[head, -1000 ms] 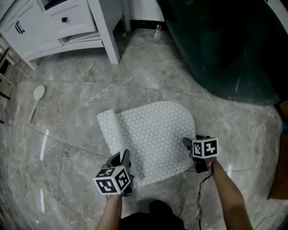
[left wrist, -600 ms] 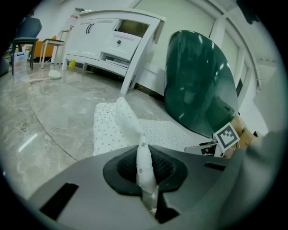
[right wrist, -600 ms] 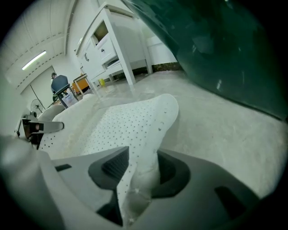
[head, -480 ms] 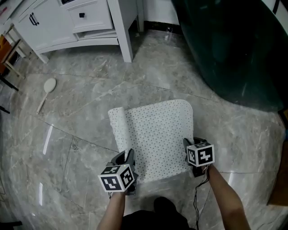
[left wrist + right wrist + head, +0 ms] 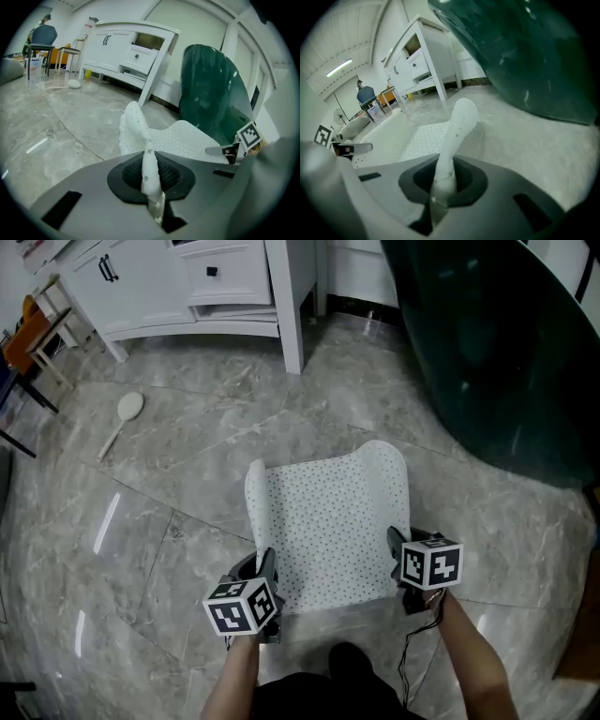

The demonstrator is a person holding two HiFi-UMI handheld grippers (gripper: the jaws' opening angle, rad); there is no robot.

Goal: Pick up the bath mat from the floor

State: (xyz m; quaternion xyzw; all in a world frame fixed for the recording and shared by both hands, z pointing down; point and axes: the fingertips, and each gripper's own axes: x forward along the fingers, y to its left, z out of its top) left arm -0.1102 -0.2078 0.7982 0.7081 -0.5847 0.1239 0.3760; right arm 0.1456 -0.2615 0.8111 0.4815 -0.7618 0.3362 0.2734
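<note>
where the left tongs (image 5: 265, 565) bite down, a thin fold of the bath mat (image 5: 328, 521) stands pinched between their narrow jaws, at the mat's near left corner. the right tongs (image 5: 395, 542) have just been closing, and their jaws are clamped on the mat's near right corner, with the white edge rising out from between them.

the mat, white with small dark dots, stretches between the two pairs of tongs and slopes away from them. its near edge is lifted clear of the floor (image 5: 187, 484). its left side is rolled over lengthwise, and its far right corner curls upward. whether its far end touches the floor cannot be told.

under and around the mat the floor is glossy grey tile with a marble look. beyond the mat and to its right looms a dark green tub (image 5: 497, 343). beyond the mat and to its left stands a white cabinet (image 5: 216, 277) with drawers, raised on legs. well off to the mat's left a long-handled white brush (image 5: 128, 407) lies flat on the tile, apart from everything else.
</note>
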